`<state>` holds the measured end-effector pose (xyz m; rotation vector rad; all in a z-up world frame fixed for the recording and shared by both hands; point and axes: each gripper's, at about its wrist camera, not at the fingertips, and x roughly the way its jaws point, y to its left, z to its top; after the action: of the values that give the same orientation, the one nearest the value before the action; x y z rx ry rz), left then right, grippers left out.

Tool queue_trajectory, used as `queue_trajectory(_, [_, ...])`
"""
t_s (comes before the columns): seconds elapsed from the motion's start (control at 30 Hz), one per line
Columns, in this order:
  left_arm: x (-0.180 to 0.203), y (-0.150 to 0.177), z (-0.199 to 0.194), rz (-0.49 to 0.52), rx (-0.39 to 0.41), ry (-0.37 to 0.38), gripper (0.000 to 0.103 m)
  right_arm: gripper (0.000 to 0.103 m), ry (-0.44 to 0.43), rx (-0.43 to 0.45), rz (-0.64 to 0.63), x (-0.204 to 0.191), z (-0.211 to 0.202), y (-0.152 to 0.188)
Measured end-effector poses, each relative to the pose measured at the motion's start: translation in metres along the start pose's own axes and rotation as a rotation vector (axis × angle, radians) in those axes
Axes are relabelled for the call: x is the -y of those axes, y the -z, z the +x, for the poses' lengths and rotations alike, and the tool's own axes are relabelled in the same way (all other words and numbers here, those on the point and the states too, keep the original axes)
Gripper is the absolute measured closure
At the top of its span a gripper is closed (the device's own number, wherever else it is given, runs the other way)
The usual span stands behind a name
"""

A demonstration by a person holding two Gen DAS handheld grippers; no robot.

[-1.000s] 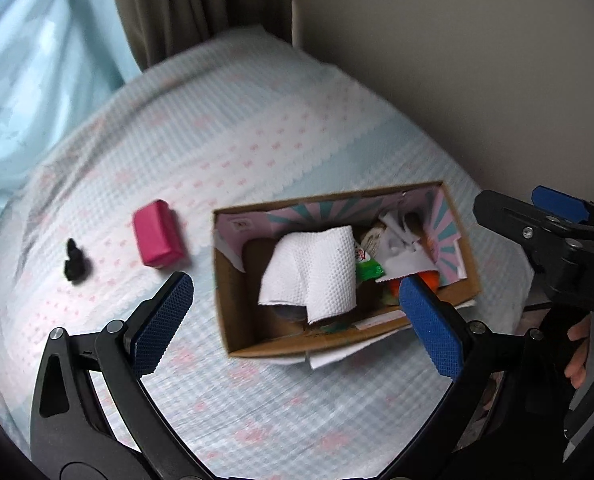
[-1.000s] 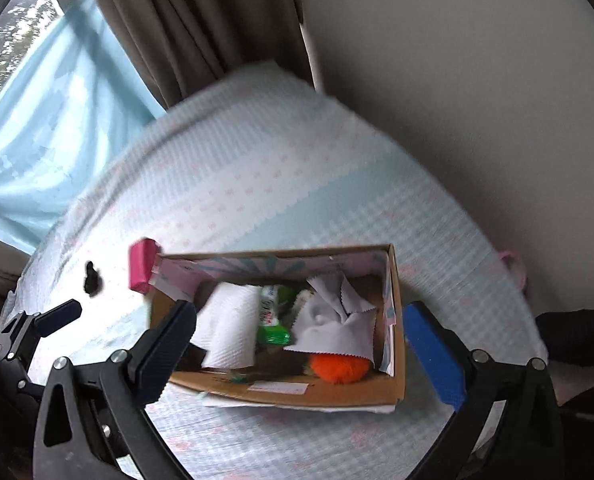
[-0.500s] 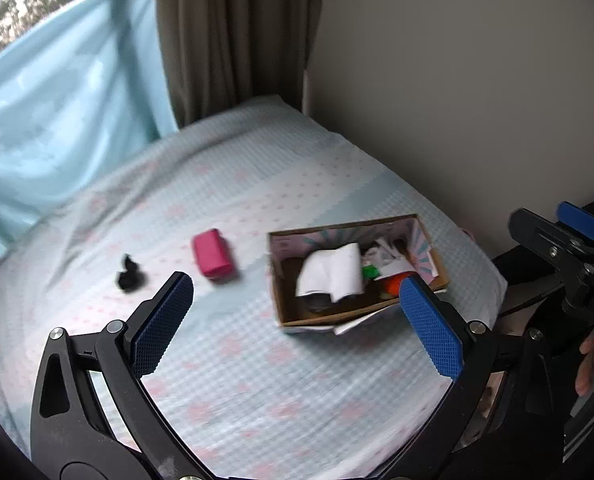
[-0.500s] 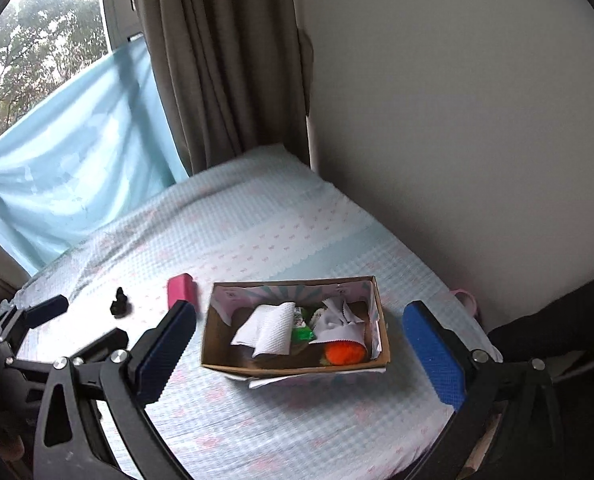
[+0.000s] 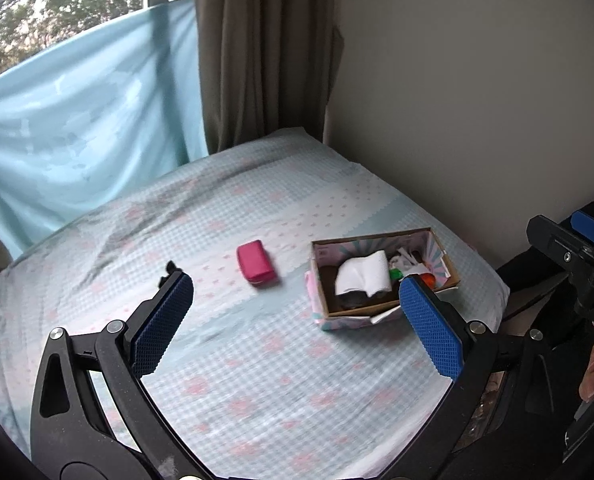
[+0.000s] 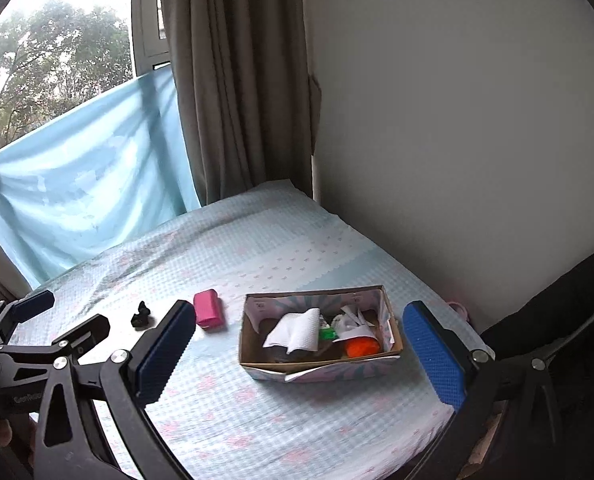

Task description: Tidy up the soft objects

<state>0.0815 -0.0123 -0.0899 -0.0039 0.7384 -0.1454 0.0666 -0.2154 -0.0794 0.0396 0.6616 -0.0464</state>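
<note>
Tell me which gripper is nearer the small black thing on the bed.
Left. The left gripper hangs just on its own side of the black thing; the right gripper is across by the box.

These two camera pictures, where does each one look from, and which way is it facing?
Left wrist view: sits on the left gripper, looks down along its open blue fingers at the bed; the right gripper and a hand show at its right edge.
Right wrist view: sits on the right gripper, faces the same bed; the left gripper shows at its left edge.
Shared: cardboard box, pink pouch, curtain.
</note>
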Motion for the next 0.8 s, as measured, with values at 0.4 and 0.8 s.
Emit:
queue_trajectory(0.4, [-0.125,0.014,0.0,-0.049,0.025,-0.095,0.0,0.0,-0.052,0.0,-0.035,-0.106,0.021,0.01])
queue_trajectory(0.8, [-0.232,0.025,0.093,-0.096,-0.054,-0.15,0.0,0.0,-0.116,-0.069,-0.053,-0.189,0.134,0.02])
